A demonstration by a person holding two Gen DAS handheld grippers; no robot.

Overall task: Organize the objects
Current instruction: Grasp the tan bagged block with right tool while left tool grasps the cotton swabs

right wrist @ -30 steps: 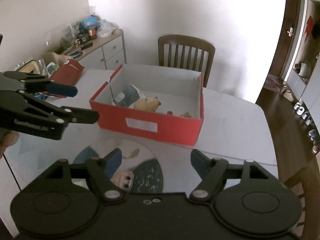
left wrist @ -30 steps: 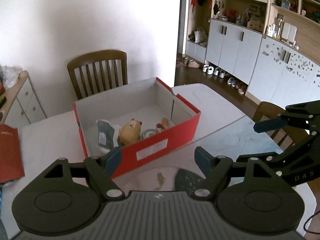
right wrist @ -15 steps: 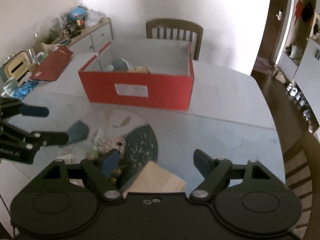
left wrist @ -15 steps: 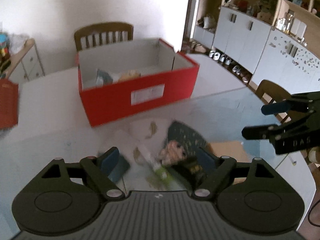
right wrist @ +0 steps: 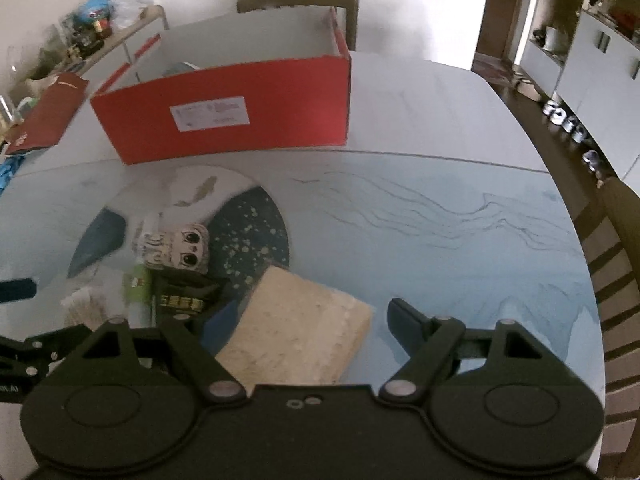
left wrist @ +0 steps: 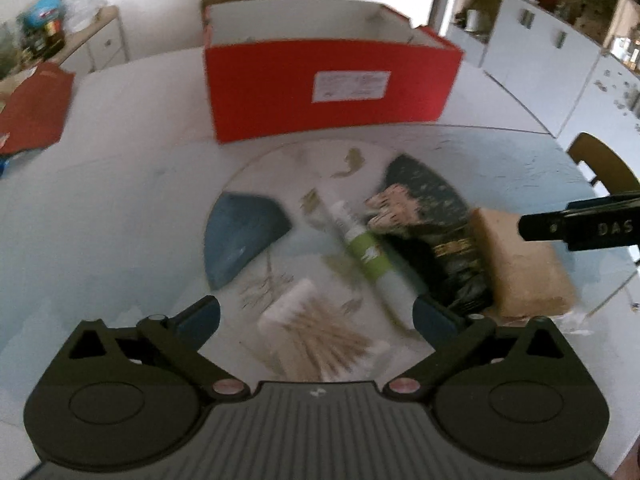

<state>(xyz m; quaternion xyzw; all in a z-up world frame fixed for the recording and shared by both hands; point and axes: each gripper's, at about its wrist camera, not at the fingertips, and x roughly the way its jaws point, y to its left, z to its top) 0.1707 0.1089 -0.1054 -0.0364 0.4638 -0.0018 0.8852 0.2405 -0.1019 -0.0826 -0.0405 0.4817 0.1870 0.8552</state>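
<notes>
A red shoe box (left wrist: 332, 80) stands open on the table, also in the right wrist view (right wrist: 224, 114). In front of it lie a pack of cotton swabs (left wrist: 320, 340), a green-and-white tube (left wrist: 366, 254), a big-eyed doll figure (right wrist: 178, 250), a black packet (right wrist: 182, 298) and a tan sponge block (right wrist: 296, 332). My left gripper (left wrist: 316, 314) is open and empty, just above the swabs. My right gripper (right wrist: 308, 320) is open and empty, its jaws either side of the sponge block.
A round patterned mat (left wrist: 280, 184) lies under the loose objects. A red box lid (left wrist: 32, 108) lies at the table's left. A wooden chair (right wrist: 296, 0) stands behind the box and another (right wrist: 616, 248) at the right edge. A cluttered sideboard (right wrist: 100, 32) stands far left.
Both grippers have pulled back from the box and tilted down over the loose objects. The box's inside has dropped out of sight. Both stay open.
</notes>
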